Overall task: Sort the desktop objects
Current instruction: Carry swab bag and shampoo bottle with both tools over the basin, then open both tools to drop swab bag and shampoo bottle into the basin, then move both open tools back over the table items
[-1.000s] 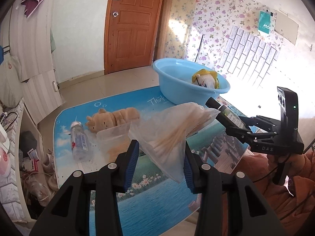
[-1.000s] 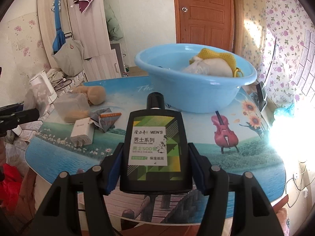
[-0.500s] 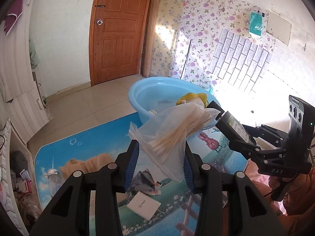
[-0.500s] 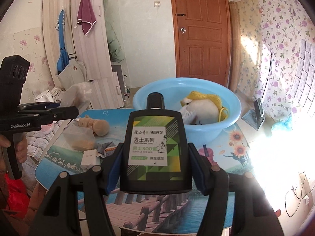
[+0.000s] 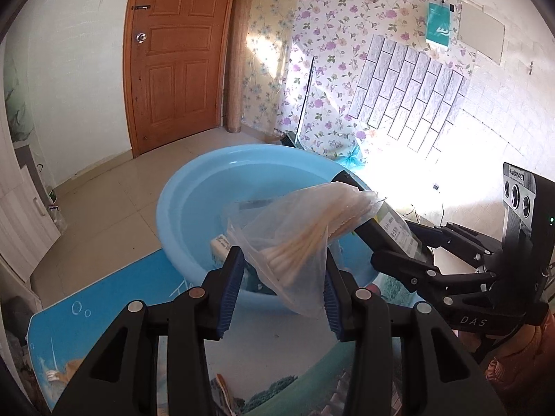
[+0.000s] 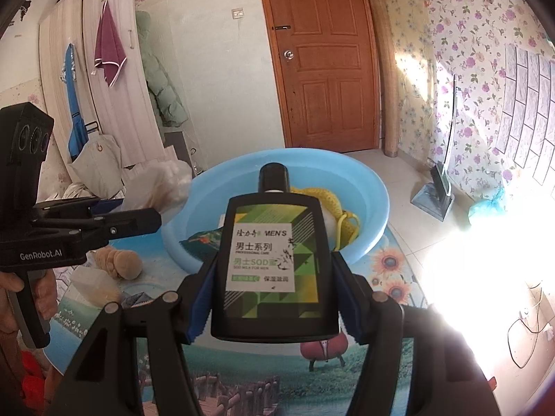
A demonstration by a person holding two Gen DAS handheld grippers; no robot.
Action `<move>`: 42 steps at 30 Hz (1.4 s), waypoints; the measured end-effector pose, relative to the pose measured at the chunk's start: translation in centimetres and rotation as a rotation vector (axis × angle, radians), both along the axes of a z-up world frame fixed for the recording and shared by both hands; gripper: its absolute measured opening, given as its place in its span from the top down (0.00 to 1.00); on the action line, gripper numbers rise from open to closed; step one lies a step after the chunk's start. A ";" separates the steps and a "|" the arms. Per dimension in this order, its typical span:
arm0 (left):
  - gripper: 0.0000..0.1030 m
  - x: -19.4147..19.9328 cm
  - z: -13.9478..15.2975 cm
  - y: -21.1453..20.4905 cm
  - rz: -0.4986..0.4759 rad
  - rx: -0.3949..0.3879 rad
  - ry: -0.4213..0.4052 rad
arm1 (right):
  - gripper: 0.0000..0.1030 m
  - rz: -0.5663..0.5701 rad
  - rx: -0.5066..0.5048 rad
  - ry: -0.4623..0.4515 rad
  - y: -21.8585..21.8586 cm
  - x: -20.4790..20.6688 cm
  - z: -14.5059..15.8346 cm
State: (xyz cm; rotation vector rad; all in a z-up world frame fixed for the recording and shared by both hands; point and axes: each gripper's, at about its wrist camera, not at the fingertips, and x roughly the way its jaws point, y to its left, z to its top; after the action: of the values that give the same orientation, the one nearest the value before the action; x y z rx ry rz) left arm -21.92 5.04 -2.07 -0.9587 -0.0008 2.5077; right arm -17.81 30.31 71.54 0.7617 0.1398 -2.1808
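Observation:
A clear plastic bag of cotton swabs (image 5: 305,239) hangs in the air between the blue pads of my left gripper (image 5: 282,270), over the near rim of the blue basin (image 5: 187,208). The jaws are opening slightly, with the bag still caught between them. My right gripper (image 6: 274,267) is shut on a flat black bottle with a green label (image 6: 274,260), held upright in front of the basin (image 6: 367,215). In the left wrist view that bottle (image 5: 388,222) sits just right of the bag, its cap over the rim. The left gripper (image 6: 138,213) shows side-on at the left of the right wrist view.
A yellow and white item (image 6: 343,208) and a small pack lie in the basin. On the picture-printed table (image 6: 392,277) left of the basin lie a tan plush toy (image 6: 118,263) and a clear plastic container (image 6: 93,284). A hand (image 6: 45,291) holds the left gripper's handle.
Both grippers have moved toward the basin with their loads and risen a little. The bag now hangs over the basin's near rim, and the bottle is nearer the basin.

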 end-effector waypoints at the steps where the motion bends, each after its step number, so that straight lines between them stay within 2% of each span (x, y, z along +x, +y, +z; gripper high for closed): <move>1: 0.56 -0.5 -0.1 0.4 -0.002 -0.006 0.002 | 0.41 -0.004 -0.003 -0.007 -0.2 -0.4 -0.1; 3: 0.36 -1.1 -0.3 0.8 -0.007 -0.008 0.000 | 0.41 -0.014 -0.007 -0.010 -0.5 -1.0 -0.4; 4: 0.32 -1.3 -0.3 0.8 -0.008 -0.005 0.003 | 0.41 -0.021 -0.004 0.003 -0.6 -1.1 -0.3; 9: 0.28 -1.2 -0.2 0.2 0.004 -0.006 0.015 | 0.41 -0.018 -0.019 -0.007 -1.5 -2.3 -0.7; 16: 0.18 0.5 -0.8 -2.9 0.065 0.007 -0.008 | 0.40 0.013 -0.014 -0.008 -3.6 -2.4 -0.9; 20: 0.07 2.3 -1.4 -4.5 0.103 0.020 -0.027 | 0.39 -0.003 -0.002 -0.013 -3.4 -1.7 -0.6; 21: 0.06 2.7 -1.5 -5.0 0.113 0.029 -0.036 | 0.35 -0.005 -0.003 -0.008 -3.1 -1.4 -0.3; 23: 0.06 3.6 -1.9 -5.8 0.134 0.041 -0.052 | 0.29 -0.018 0.004 0.008 -2.5 -0.8 0.0; 30: 0.03 6.9 -3.3 -7.9 0.183 0.044 -0.082 | 0.29 -0.051 0.007 -0.020 -0.4 1.0 0.3; 36: 0.03 9.6 -4.1 -9.9 0.208 0.043 -0.091 | 0.29 -0.034 0.073 -0.033 0.2 3.3 -1.0; 42: 0.03 12.5 -5.1 -11.7 0.247 0.022 -0.104 | 0.29 -0.009 0.087 -0.098 0.6 5.1 -1.8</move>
State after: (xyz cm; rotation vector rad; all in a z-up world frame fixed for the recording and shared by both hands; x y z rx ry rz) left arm -9.41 -6.66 -7.20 -1.1408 -0.1900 2.6694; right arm -12.70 30.92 69.74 0.9182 0.1828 -2.1526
